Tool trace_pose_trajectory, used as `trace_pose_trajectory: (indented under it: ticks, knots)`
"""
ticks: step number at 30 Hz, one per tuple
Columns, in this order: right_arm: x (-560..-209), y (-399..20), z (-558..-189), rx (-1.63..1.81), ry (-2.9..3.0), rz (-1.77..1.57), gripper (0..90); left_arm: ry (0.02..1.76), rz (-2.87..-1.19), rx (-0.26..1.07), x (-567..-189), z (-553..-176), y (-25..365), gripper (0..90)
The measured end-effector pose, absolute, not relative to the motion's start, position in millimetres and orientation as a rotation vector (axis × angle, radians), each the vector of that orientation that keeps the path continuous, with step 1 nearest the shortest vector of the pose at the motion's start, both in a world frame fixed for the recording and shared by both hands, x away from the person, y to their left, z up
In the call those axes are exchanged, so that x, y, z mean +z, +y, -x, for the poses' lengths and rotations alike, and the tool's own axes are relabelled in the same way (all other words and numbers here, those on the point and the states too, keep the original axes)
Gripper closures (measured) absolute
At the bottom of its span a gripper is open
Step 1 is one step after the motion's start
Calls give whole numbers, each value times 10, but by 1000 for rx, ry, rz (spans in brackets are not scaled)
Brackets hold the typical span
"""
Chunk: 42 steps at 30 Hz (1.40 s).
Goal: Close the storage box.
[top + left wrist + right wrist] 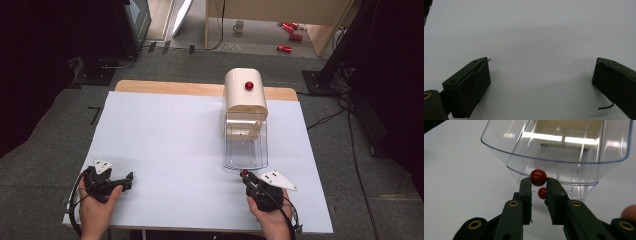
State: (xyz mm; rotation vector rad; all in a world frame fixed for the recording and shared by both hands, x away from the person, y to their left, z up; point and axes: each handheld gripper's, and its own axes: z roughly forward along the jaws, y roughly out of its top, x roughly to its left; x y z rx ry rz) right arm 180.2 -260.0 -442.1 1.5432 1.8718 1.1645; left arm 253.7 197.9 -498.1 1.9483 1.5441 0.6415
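A cream box (245, 100) with a red button (248, 85) on top stands at the back right of the table. A clear plastic drawer (245, 150) (499, 148) juts out of its front towards me. My right gripper (245, 176) (538, 181) is shut on the drawer's small red knob (244, 173) (538, 177), which sits between the jaw tips. A smaller red spot just below the knob looks like its reflection. At the table's near left my left gripper (127, 182) (541, 67) lies open, jaws wide apart over bare table with nothing between them.
The white table top (165, 140) has a wooden strip along its far edge. Beyond it on the floor are red cans (285, 48), a mug (239, 26), cables, and dark stands at both sides.
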Motion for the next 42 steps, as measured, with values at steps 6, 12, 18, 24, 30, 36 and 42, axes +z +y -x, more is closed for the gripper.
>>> trace_pose_trajectory:
  ticks: [6,12,18,24,30,36,42]
  knots:
    - [-4366,-2607,-1847,1171,1864,-1545,803,1544,-1948,642,-4981,-2537,1980,14]
    - [-4422,-2569,-1875,1143,1868,-1552,748,1544,-1948,642,-4981,-2536,1979,14]
    - [-4488,-2542,-1915,1137,1862,-1563,748,1544,-1948,641,-4981,-2538,1980,14]
    - [-4485,-2537,-1919,1137,1854,-1565,754,1544,-1949,641,-4981,-2537,1980,14]
    - [-4478,-2533,-1924,1141,1852,-1571,755,1544,-1949,641,-4981,-2538,1980,14]
    - [-4442,-2511,-1937,1152,1852,-1569,756,1544,-1948,641,-4981,-2537,1979,14]
    - [-4382,-2507,-1963,1157,1843,-1568,756,1544,-1949,641,-4980,-2537,1980,14]
